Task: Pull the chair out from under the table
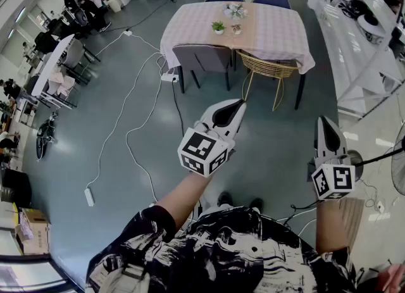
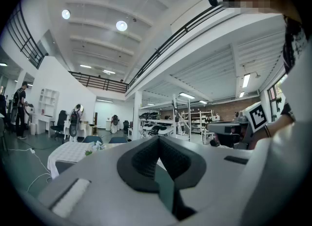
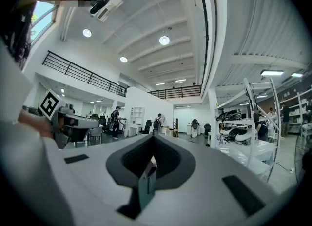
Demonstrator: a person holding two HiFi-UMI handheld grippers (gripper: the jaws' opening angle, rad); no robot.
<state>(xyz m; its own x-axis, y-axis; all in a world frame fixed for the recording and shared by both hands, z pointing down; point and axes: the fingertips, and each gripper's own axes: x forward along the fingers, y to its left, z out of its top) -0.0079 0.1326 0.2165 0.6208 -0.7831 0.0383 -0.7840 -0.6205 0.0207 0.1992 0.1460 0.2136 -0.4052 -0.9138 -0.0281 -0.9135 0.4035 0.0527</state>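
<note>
left gripper: white, jaws clenched together, empty, held level over the floor, well apart from the table | right gripper: white, clenched, empty | grey upholstered chair and yellow woven chair: side by side, tucked under near edge of checked-cloth table, untouched

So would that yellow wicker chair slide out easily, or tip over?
The wicker chair looks light: open weave, thin legs, so it probably drags easily. The floor seems smooth and shiny, which should help it slide. Pulled high on the backrest, it might tilt on those slim legs.
</note>
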